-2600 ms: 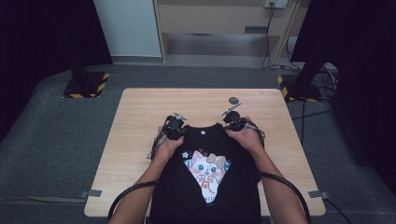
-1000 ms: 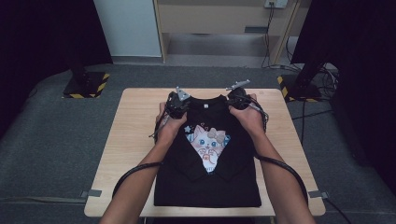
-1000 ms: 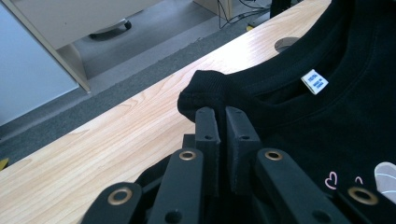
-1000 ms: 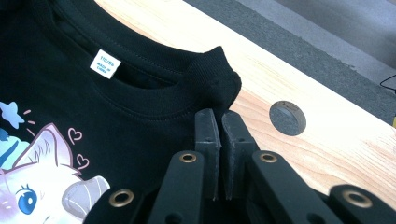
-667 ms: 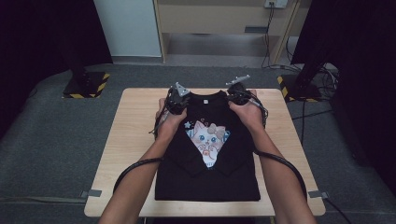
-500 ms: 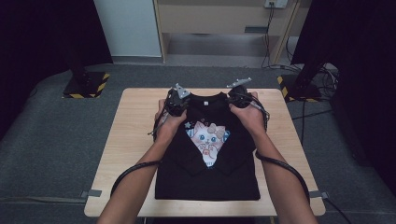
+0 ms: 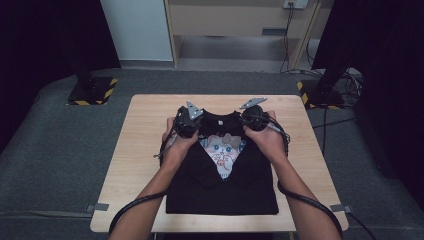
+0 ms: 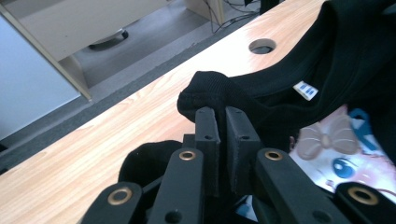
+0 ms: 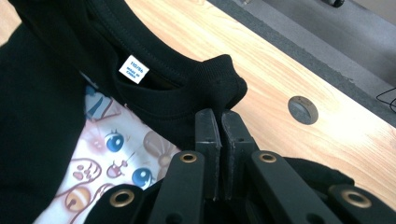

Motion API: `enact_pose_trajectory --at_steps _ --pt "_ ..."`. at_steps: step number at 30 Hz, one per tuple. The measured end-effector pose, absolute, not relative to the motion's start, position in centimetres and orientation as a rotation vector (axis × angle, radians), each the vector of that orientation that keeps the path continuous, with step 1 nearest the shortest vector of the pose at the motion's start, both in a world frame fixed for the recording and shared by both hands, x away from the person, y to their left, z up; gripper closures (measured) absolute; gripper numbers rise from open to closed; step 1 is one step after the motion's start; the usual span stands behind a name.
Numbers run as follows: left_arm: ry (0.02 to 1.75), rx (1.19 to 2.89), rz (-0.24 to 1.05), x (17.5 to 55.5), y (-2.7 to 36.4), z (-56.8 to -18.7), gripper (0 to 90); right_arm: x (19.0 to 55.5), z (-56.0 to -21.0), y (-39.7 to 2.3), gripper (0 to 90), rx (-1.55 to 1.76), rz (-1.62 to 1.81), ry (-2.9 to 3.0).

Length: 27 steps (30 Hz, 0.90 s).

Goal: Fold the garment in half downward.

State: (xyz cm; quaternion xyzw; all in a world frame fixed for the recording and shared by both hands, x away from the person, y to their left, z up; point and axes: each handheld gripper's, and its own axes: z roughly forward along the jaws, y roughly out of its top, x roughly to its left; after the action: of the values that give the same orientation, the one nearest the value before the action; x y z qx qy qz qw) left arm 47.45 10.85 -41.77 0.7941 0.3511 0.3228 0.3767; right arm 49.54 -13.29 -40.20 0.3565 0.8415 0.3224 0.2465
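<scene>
A black T-shirt (image 7: 222,192) with a cartoon cat print (image 7: 222,150) lies flat on the wooden table (image 7: 135,150), its sleeves folded in. My left gripper (image 7: 186,122) holds the collar at its left end and my right gripper (image 7: 251,119) holds its right end. In the left gripper view the jaws (image 8: 217,114) are shut on a bunched fold of ribbed collar (image 8: 205,88). The right gripper's jaws (image 9: 218,116) pinch the collar (image 9: 224,86) the same way. The neck edge is raised a little off the table. A white label (image 9: 134,69) shows inside the neck.
A round cable hole (image 9: 303,109) sits in the tabletop just past the collar. Bare wood runs left and right of the shirt. On the floor stand two black bases with striped edges (image 7: 92,90) (image 7: 322,92). Behind the table is a cabinet (image 7: 235,22).
Both grippers, still shut on the collar, have drawn back from the far edge toward the person and risen slightly. The shirt's neck edge has come back with them.
</scene>
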Motion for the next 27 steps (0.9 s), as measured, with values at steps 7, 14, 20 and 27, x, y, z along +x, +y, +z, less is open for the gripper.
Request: enact_pose_trajectory --at_steps 7,14,20,27 --pt "0.896 2.019 0.821 45.7 11.3 -42.5 85.3 48.3 -40.6 -13.7 87.0 0.95 0.872 2.272" --pt "0.872 1.996 0.859 44.7 11.4 -41.5 85.3 47.2 -40.0 -14.5 86.9 0.956 0.9 2.201" --pt "0.849 1.98 0.879 44.5 11.4 -40.2 85.3 47.0 -38.4 -14.5 86.8 0.94 0.913 2.177" --pt "0.834 1.977 0.874 43.9 11.8 -40.1 85.3 46.3 -37.7 -14.3 86.8 0.906 0.896 2.19"
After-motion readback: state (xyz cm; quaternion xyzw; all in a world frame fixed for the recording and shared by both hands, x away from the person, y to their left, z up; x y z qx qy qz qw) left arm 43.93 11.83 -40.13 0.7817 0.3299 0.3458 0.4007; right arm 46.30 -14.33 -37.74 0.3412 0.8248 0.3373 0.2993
